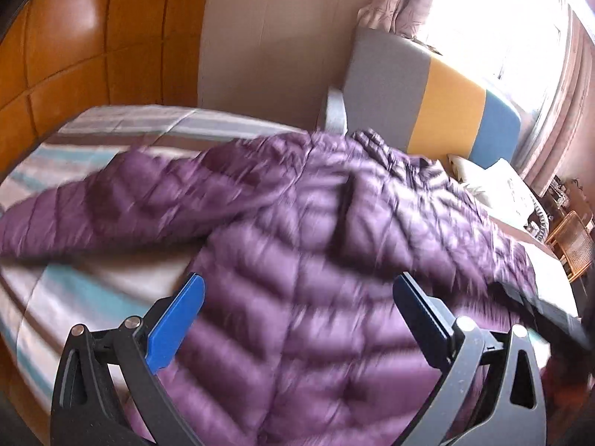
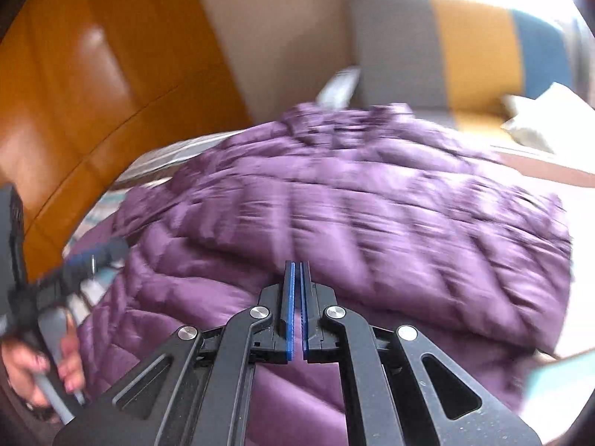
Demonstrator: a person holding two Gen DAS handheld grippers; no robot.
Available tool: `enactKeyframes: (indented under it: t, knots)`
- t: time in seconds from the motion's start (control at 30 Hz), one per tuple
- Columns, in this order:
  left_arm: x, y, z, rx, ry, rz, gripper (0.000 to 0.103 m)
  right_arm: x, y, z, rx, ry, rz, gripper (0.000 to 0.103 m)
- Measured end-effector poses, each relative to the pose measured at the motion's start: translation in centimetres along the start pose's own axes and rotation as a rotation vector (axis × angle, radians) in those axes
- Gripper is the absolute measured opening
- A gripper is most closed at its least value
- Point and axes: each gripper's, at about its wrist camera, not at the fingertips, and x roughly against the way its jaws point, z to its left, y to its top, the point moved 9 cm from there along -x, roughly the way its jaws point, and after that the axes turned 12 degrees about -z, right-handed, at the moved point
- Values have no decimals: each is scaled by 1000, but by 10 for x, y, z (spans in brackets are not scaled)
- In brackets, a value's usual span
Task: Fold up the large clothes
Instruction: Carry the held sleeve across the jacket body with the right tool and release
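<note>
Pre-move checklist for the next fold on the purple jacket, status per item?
1. Left tool open and empty: ok, fingers stand wide apart over the purple jacket, nothing pinched.
2. Right tool ready to grasp: not ok, shut with nothing between the pads.
3. Jacket fully on the striped bedding: cannot tell, its near hem is hidden behind the tools.
4. Left sleeve spread out to the side: ok in the left wrist view.
5. One side already folded over the body: ok, a folded layer lies on top in the right wrist view.
6. Image sharpness for picking a grasp point: not ok, both views are motion-blurred.
</note>
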Motion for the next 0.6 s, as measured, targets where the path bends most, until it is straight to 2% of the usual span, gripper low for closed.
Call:
enactKeyframes:
  t: [0.03,0.1,0.13,0.27,0.33,0.4,0.47,0.5,0.57,0.6]
  knots:
    - [-10,5,-6,-9,-2,6,101,4,1,-12,-14,-28,-5,7]
    - [-39,13,-22,-46,3,36,101,16,4,-43,-58,-101,-38,64]
    - [-53,14,-31,-67,-3,50,101,24,7,-55,-76,-129,-77,66]
    - [-85,13,-51,-150,19,66,101,37,16,-95,-97,-229,-131,61]
    - [-94,8,-57,-175,27,82,98,35,18,-109,-117,-273,-126,52]
    - [-102,2,-60,-195,24,106,77,29,17,-126,-148,-329,-113,43]
    - [-102,-3,-62,-180,-10,112,46,21,16,-142,-175,-380,-93,34]
    - [-101,-4,-64,-177,-29,113,37,16,15,-145,-181,-387,-81,27]
    - [-95,-2,-60,-169,-34,103,17,5,14,-151,-194,-391,-60,26]
    - [-92,0,-57,-159,-34,95,11,-1,16,-152,-196,-384,-54,26]
